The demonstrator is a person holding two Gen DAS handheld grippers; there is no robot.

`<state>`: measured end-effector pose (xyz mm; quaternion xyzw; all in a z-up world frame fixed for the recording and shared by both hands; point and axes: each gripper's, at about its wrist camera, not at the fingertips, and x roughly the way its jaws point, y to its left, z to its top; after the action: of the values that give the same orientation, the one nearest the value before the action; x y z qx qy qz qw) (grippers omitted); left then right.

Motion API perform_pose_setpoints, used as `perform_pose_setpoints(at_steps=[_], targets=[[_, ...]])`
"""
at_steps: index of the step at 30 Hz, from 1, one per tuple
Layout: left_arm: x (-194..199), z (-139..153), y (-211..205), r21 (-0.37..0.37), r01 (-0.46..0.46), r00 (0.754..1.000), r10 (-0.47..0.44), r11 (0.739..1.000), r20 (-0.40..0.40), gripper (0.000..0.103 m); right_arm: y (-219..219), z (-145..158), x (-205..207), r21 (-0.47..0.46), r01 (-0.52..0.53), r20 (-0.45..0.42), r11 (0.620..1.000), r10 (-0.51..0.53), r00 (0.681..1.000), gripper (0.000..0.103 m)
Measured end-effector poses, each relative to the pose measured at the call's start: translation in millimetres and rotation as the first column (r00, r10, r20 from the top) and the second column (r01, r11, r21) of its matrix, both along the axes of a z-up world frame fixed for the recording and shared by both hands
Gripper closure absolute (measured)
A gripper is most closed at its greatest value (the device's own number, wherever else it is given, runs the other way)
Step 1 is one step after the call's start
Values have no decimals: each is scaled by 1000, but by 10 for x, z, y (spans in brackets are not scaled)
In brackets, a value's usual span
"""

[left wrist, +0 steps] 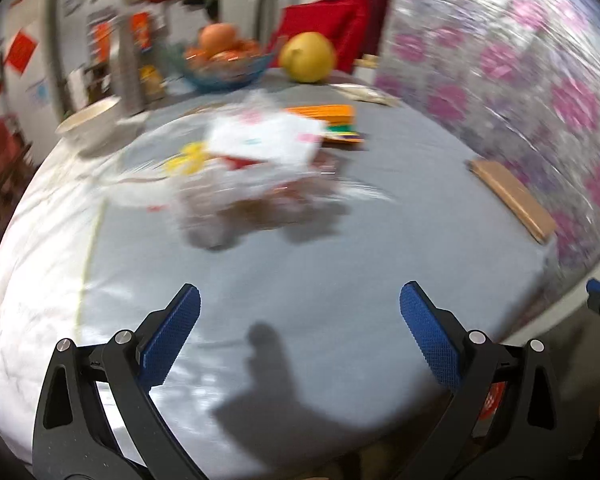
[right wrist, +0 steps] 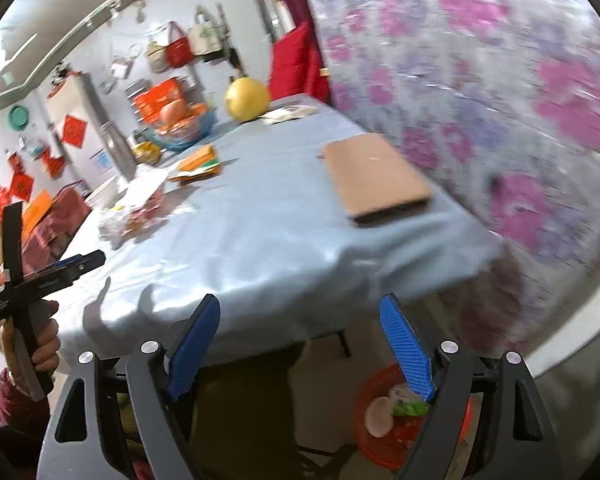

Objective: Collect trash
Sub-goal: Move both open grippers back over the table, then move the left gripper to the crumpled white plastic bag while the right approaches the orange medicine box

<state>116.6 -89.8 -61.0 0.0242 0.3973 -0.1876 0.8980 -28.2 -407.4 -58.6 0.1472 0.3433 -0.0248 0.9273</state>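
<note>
Both jaws stood wide, empty: our left gripper (left wrist: 300, 336) faced the blurred heap of crumpled clear-plastic wrappers (left wrist: 256, 168); right gripper (right wrist: 300, 348) hung over the red round bin (right wrist: 384, 428), likely for dropping.

Ahead of you the table (left wrist: 340, 264) carries a heap of wrappers and plastic bags (left wrist: 256, 160) near its middle, with a stack of flat packets (left wrist: 332, 122) just behind it. Farther back sit a fruit bowl (left wrist: 226, 68) and, to its right, a pomelo (left wrist: 307, 57). A bowl (left wrist: 90, 122) stands at the left edge, a cardboard-covered book (right wrist: 374, 176) at the right. Below the near edge, on the floor, a bin (right wrist: 384, 424) holds scraps.
</note>
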Motion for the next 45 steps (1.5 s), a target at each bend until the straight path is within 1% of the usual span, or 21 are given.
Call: perform_pose_setpoints(at_steps=[1, 5, 11, 17, 22, 27, 29, 31, 32, 35, 37, 41, 45], targets=[[50, -16, 87, -5, -19, 1000, 19, 1000, -8, 7, 67, 4, 77, 2, -15, 1, 1000, 15, 1000, 19], [189, -46, 335, -3, -69, 997, 69, 998, -15, 7, 279, 17, 369, 24, -61, 7, 998, 60, 998, 18], [353, -90, 492, 13, -94, 995, 95, 995, -21, 7, 568, -21, 844, 52, -116, -2, 992, 116, 993, 18], [546, -128, 565, 39, -108, 994, 109, 993, -16, 7, 789, -40, 1319, 10, -139, -9, 990, 139, 990, 18], [704, -113, 527, 84, -115, 993, 114, 990, 18, 7, 894, -74, 1783, -5, -136, -9, 991, 136, 991, 17], [839, -103, 468, 136, -112, 993, 104, 984, 62, 7, 939, -93, 2120, -12, -111, -11, 994, 111, 994, 17], [891, -113, 454, 143, -106, 993, 98, 984, 61, 7, 973, -102, 2188, -32, -105, -8, 994, 105, 994, 17], [948, -139, 466, 118, -86, 996, 83, 989, 29, 7, 1002, -127, 2236, -43, -106, -11, 993, 105, 994, 16], [974, -159, 478, 109, -81, 997, 80, 991, 10, 7, 1011, -139, 2264, -34, -114, -25, 993, 113, 993, 16], [1013, -185, 497, 102, -90, 996, 92, 991, -15, 7, 997, -131, 2269, -27, -110, -18, 994, 109, 994, 13], [1004, -191, 481, 105, -90, 996, 92, 990, -15, 7, 984, -166, 2264, -8, -112, -32, 994, 111, 993, 11], [974, -182, 455, 126, -100, 995, 101, 987, 3, 7, 888, -270, 2291, 89, -114, -72, 990, 120, 990, 11], [978, -170, 532, 91, -118, 993, 118, 989, 2, 7, 887, -279, 2284, 84, -104, -67, 991, 109, 992, 11]])
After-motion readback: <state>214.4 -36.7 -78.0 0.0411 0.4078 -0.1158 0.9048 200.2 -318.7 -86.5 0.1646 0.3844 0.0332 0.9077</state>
